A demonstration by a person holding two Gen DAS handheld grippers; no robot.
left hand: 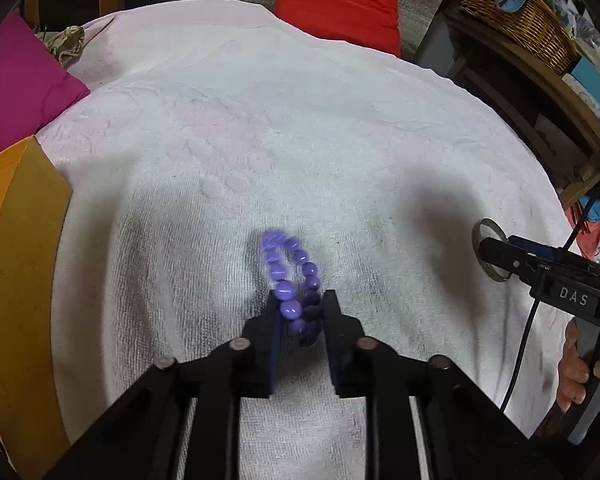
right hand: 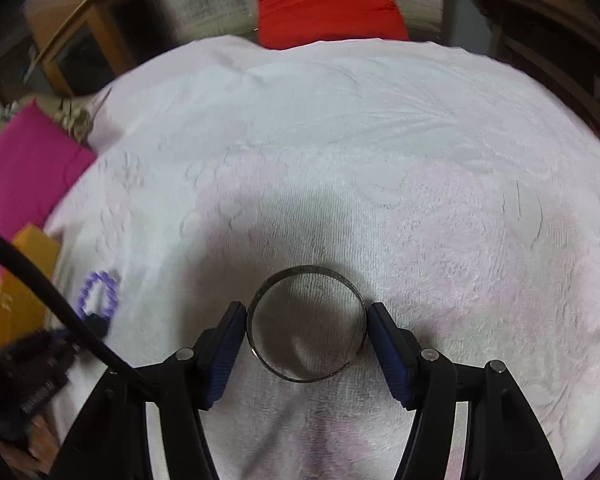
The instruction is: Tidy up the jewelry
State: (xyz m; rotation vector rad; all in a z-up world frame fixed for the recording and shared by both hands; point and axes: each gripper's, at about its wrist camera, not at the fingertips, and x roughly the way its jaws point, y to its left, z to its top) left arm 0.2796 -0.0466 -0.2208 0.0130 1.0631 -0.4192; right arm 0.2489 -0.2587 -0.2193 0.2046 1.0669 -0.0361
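Observation:
My left gripper (left hand: 302,300) is shut on a purple bead bracelet (left hand: 290,276), which sticks out forward from between the pads above the white towel (left hand: 260,128). The bracelet also shows in the right wrist view (right hand: 99,295) at the far left. My right gripper (right hand: 306,312) is shut on a thin silver bangle (right hand: 306,322), held across its width between the blue pads, above the towel (right hand: 380,140). In the left wrist view the right gripper (left hand: 488,254) holds the bangle (left hand: 485,236) at the right edge.
A yellow-orange box (left hand: 16,264) lies at the towel's left edge, also in the right wrist view (right hand: 24,288). A magenta cushion (left hand: 16,80) is at the left, a red cushion (left hand: 336,0) at the back. A wicker basket (left hand: 516,16) on a wooden shelf stands at the right.

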